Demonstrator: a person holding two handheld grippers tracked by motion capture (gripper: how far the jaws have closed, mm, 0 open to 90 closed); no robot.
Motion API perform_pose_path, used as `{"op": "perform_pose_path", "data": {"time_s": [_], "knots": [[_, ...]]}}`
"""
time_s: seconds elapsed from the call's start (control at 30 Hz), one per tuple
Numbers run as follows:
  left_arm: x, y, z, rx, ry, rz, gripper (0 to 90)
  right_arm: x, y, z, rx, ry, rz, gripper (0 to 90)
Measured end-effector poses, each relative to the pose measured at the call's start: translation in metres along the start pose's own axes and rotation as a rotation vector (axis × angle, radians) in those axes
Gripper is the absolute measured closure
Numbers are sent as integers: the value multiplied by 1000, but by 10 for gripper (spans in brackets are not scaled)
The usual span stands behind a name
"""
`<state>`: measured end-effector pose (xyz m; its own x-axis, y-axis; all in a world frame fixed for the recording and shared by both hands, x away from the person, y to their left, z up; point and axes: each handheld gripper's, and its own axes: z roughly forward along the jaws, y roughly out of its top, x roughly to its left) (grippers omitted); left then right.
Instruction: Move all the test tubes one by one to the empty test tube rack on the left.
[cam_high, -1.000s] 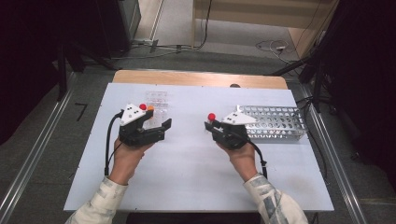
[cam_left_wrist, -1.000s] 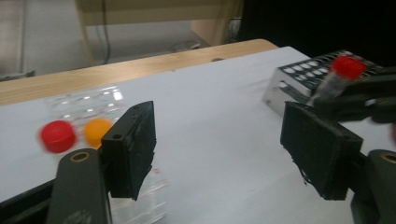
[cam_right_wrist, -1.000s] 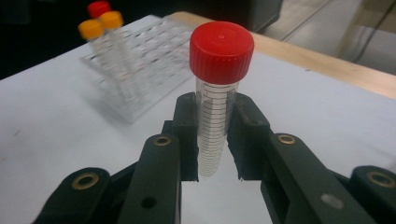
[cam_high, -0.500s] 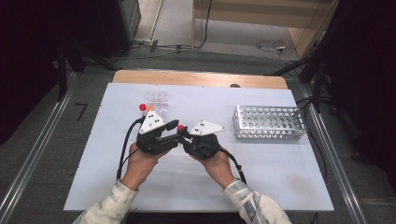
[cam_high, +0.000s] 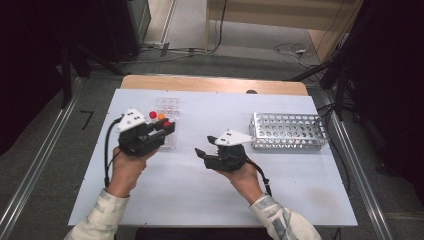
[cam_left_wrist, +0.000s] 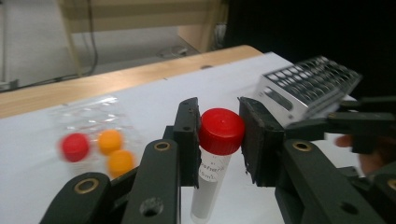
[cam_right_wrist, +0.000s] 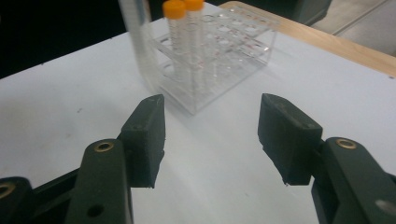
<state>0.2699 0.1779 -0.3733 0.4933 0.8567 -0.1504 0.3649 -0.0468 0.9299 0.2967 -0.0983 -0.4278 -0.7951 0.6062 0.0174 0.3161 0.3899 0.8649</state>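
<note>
Gripping the red-capped clear plastic tube (cam_left_wrist: 215, 154) upright, the left gripper (cam_high: 165, 131) sits left of centre, its jaws having just closed on it; the clear plastic rack (cam_high: 168, 107) lies just above; the right gripper (cam_high: 201, 155), jaws just opened and empty, sits mid-frame.

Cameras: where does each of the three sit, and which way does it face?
High view: above the table, looking forward and down; both forearms and hands show.
Left gripper view: along its jaws, which hold a red-capped tube.
Right gripper view: along its open jaws, toward the clear rack.
Shared: left gripper and high views both show the metal rack.
</note>
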Motion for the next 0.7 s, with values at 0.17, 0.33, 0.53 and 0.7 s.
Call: {"op": "perform_pose_path", "data": {"time_s": [0.17, 0.33, 0.53, 0.7], "knots": [[23, 6, -14, -39, 79, -30, 695, -14, -11, -16, -3, -24, 26, 397], [38, 7, -9, -68, 130, -49, 695, -23, -18, -24, 1, -46, 41, 398], [47, 1, 10, -65, 157, -40, 695, -28, -19, -27, -6, -56, 50, 401], [50, -8, 21, -41, 185, -14, 694, -30, -21, -30, -8, -61, 58, 405]]}}
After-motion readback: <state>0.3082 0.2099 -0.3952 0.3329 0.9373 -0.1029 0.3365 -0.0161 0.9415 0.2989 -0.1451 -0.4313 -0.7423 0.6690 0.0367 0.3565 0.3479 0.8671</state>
